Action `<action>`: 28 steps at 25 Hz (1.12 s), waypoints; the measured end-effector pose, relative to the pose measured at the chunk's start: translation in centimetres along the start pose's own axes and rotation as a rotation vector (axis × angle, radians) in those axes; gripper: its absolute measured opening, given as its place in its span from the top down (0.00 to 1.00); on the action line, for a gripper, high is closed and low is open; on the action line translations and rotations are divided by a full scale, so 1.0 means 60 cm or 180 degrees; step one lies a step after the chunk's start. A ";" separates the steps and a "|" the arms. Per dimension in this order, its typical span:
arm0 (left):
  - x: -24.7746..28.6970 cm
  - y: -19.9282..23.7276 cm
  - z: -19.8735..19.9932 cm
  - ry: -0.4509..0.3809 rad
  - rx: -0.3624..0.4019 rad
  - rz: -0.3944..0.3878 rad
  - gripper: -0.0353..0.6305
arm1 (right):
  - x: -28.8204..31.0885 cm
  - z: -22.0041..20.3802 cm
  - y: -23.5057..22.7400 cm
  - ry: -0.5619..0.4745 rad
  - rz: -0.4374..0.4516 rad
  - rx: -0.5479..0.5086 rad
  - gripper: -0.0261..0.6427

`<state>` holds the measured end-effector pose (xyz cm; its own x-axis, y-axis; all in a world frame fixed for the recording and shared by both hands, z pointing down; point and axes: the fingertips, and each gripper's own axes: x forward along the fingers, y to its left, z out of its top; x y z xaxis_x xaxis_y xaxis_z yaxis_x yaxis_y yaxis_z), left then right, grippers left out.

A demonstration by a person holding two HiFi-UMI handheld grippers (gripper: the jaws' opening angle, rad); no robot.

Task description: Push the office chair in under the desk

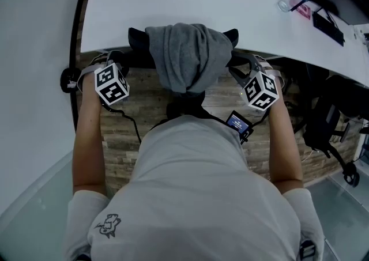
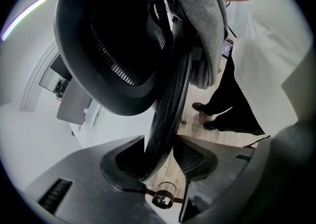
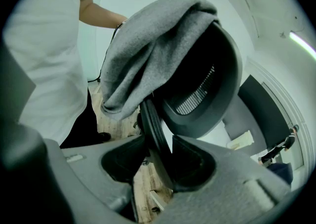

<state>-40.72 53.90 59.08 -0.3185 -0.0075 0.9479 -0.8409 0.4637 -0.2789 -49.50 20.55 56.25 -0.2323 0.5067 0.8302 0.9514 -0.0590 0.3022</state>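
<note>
The black office chair point(image 1: 136, 40) stands at the white desk's point(image 1: 230, 18) front edge, with a grey garment point(image 1: 184, 55) draped over its top. My left gripper point(image 1: 118, 58) is at the backrest's left side and my right gripper point(image 1: 245, 65) at its right side. In the left gripper view the backrest's thin black rim point(image 2: 170, 114) runs between the left gripper's point(image 2: 160, 161) jaws, leaning on one pad with a gap on the other side. In the right gripper view the rim point(image 3: 154, 129) likewise passes between the right gripper's point(image 3: 158, 154) jaws, below the garment point(image 3: 148, 45).
A second black chair point(image 1: 331, 116) stands under the desk at the right. Black devices point(image 1: 340, 0) and a clear bottle point(image 1: 291, 0) lie on the desk's far right. Wood-plank floor point(image 1: 138, 116) shows below the chair. The desk's dark curved edge point(image 1: 78, 52) runs down the left.
</note>
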 end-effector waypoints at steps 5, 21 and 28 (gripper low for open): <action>0.001 0.003 -0.005 0.0025 -0.0011 0.0025 0.68 | 0.004 0.005 0.003 -0.0056 0.0074 -0.0011 0.73; -0.014 0.002 -0.009 -0.0236 0.0101 0.0184 0.67 | -0.002 0.012 0.008 0.0012 -0.0064 0.0013 0.70; -0.101 -0.009 -0.009 -0.0557 -0.0011 0.0584 0.67 | -0.059 0.050 0.023 -0.0188 -0.0333 0.0169 0.71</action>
<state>-38.11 54.18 53.54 -0.5369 -0.0761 0.8402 -0.7606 0.4746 -0.4430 -46.77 21.28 52.32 -0.3199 0.5575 0.7661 0.9324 0.0417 0.3590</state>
